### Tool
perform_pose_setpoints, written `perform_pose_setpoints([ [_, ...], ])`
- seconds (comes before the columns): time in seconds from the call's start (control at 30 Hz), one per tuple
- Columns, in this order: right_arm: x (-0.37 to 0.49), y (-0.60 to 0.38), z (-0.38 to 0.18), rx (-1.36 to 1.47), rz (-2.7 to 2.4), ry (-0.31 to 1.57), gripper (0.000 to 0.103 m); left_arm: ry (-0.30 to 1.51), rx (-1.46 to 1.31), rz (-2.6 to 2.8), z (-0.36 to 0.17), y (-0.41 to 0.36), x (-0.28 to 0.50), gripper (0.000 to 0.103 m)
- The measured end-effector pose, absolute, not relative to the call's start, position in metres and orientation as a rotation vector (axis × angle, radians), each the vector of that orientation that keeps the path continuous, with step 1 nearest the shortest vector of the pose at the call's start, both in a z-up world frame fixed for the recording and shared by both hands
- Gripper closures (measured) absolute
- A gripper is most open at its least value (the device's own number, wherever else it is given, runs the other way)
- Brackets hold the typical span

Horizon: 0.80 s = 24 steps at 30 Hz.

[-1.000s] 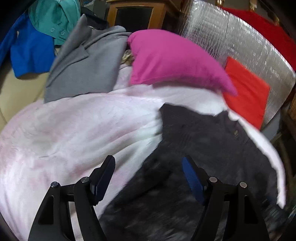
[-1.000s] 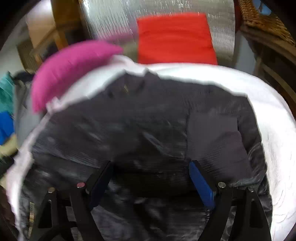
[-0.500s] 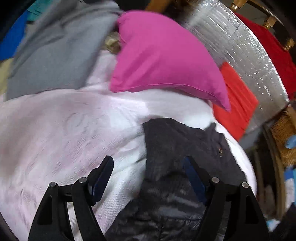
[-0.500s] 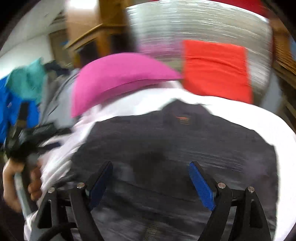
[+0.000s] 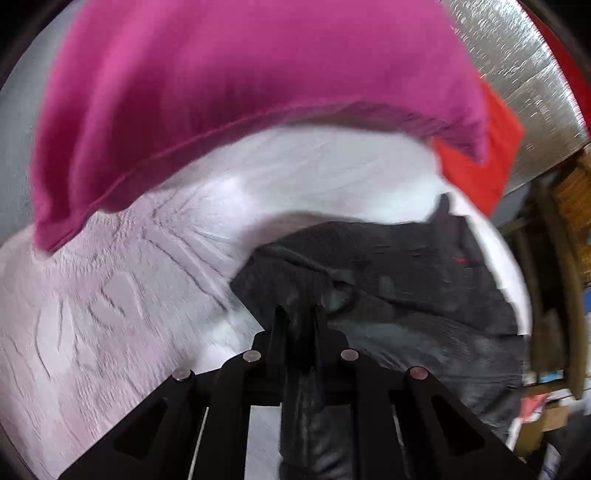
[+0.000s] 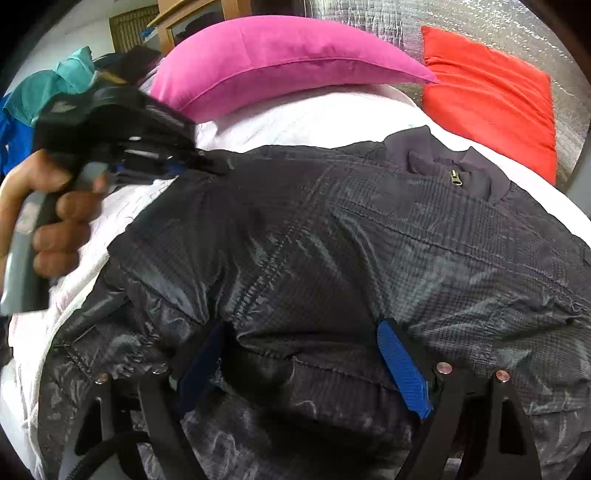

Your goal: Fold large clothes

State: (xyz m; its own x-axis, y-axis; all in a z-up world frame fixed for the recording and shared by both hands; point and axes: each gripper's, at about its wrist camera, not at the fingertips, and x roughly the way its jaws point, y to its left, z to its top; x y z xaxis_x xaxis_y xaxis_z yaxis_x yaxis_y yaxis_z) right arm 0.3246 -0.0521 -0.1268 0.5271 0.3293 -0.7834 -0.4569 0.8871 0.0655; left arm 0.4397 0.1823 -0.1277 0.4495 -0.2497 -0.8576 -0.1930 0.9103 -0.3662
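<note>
Left gripper (image 5: pixel 298 314) jaws newly clamping jacket (image 5: pixel 406 280) corner.

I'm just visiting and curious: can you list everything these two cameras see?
jacket: one, dark grey, spread on the blanket, zip at the collar
blanket: one, white, under the jacket
pink pillow: one, behind the jacket
red pillow: one, right of the pink pillow
silver sheet: one, behind the pillows
clothes pile: teal and blue, far left
left gripper: black, jaws just closed on the jacket's corner
hand: one, holding the left gripper's handle
right gripper: black with blue pads, open over the jacket's lower part
</note>
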Motion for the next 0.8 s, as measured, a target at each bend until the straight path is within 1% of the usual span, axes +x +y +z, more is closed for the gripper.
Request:
perform_pose_setpoints([
  [0.07, 0.324, -0.055, -0.127, -0.148, 0.474, 0.896, 0.016, 1.104, -0.46, -0.019, -0.13, 0.183, 0.442, 0.09],
  [0.17, 0.325, -0.058, -0.13, -0.141, 0.479, 0.899, 0.015, 1.083, -0.523, 0.006, -0.121, 0.189, 0.435, 0.085],
  [0.2, 0.328, -0.058, -0.132, -0.14, 0.48, 0.899, 0.015, 1.069, -0.527, 0.014, -0.112, 0.189, 0.427, 0.085],
  [0.27, 0.33, -0.059, -0.133, -0.134, 0.484, 0.891, 0.014, 1.003, -0.479, 0.019, -0.09, 0.184, 0.406, 0.079],
  [0.3, 0.33, -0.06, -0.133, -0.13, 0.487, 0.886, 0.013, 0.972, -0.437, 0.013, -0.078, 0.177, 0.392, 0.068],
  [0.33, 0.33, -0.061, -0.133, -0.126, 0.49, 0.885, 0.013, 0.947, -0.42, -0.006, -0.071, 0.173, 0.381, 0.049],
  [0.37, 0.326, -0.063, -0.131, -0.119, 0.491, 0.885, 0.013, 0.907, -0.4, -0.039, -0.063, 0.165, 0.365, 0.042],
  [0.4, 0.325, -0.064, -0.128, -0.108, 0.494, 0.887, 0.013, 0.879, -0.376, -0.054, -0.06, 0.159, 0.354, 0.038],
  [0.47, 0.321, -0.072, -0.119, -0.059, 0.499, 0.892, 0.013, 0.877, -0.263, -0.056, -0.066, 0.137, 0.336, 0.038],
  [0.5, 0.318, -0.082, -0.111, -0.011, 0.497, 0.884, 0.013, 0.908, -0.195, -0.036, -0.073, 0.132, 0.334, 0.042],
  [0.53, 0.313, -0.094, -0.102, 0.035, 0.495, 0.871, 0.013, 0.958, -0.114, 0.003, -0.088, 0.123, 0.337, 0.052],
  [0.57, 0.309, -0.104, -0.096, 0.061, 0.493, 0.861, 0.013, 1.006, -0.066, 0.034, -0.102, 0.121, 0.338, 0.054],
  [0.6, 0.304, -0.12, -0.089, 0.092, 0.483, 0.848, 0.013, 1.024, -0.05, 0.053, -0.112, 0.12, 0.338, 0.054],
  [0.63, 0.299, -0.14, -0.084, 0.125, 0.467, 0.842, 0.013, 1.006, -0.056, 0.067, -0.111, 0.122, 0.335, 0.053],
  [0.77, 0.295, -0.208, -0.084, 0.21, 0.364, 0.853, 0.013, 0.919, -0.112, 0.109, -0.08, 0.116, 0.314, 0.052],
  [0.8, 0.297, -0.231, -0.087, 0.261, 0.331, 0.861, 0.013, 0.882, -0.119, 0.093, -0.07, 0.11, 0.305, 0.047],
])
